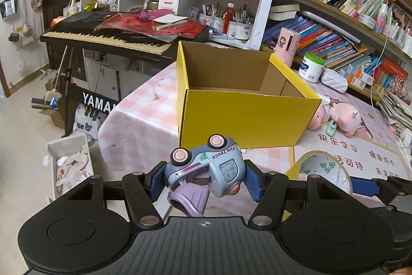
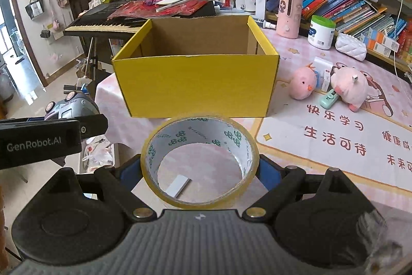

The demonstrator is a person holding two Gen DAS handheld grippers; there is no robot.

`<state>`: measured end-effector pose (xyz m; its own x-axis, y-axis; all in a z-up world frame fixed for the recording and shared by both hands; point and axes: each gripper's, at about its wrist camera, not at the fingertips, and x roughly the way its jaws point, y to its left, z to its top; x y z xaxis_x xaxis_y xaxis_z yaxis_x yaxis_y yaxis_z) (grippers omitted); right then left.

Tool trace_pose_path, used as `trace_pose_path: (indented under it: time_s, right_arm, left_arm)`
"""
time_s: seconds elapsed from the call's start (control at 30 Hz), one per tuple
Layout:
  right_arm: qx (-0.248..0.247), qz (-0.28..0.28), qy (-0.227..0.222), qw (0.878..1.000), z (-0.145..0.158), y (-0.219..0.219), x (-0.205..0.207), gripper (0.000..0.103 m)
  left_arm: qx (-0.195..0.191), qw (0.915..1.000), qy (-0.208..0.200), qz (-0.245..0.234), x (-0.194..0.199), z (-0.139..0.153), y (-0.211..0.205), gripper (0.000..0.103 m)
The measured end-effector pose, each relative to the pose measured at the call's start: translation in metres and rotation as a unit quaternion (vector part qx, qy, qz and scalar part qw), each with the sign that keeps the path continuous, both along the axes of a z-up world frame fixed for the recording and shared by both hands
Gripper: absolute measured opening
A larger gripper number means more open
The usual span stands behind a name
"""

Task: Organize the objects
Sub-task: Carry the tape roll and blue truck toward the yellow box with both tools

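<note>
While held off the table's left edge, left gripper [image 1: 204, 178] clamped on toy truck [image 1: 206, 166], wheels up, purple scoop hanging toward the camera; same toy truck [image 2: 70, 105] visible at far left of the right wrist view. Ahead, at centre: yellow box [image 2: 195, 84], open-topped, standing on the pink checked tablecloth [image 1: 134, 120]. Right gripper [image 2: 199, 170] closed on tape roll [image 2: 199, 161], just short of the box front. Farther right: two pink plush toys [image 2: 347, 86] lying on the table, well apart from both grippers.
</note>
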<state>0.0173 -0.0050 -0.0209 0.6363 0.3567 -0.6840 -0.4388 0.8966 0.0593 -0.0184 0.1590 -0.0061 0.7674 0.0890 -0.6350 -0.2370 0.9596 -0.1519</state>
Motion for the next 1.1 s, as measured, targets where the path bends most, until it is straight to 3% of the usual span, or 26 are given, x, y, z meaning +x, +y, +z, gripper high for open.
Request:
trace_pose_path:
  time_s: [0.6, 1.1]
  right_arm:
    - [-0.009, -0.003, -0.014, 1.0, 0.01, 0.02, -0.019, 0.091]
    - [-0.018, 0.007, -0.018, 1.0, 0.015, 0.016, -0.016, 0.091]
  left_arm:
    - [-0.007, 0.9998, -0.018, -0.005, -0.019, 0.006, 0.018, 0.062]
    - [-0.008, 0.9996, -0.02, -0.016, -0.009, 0.006, 0.006, 0.062]
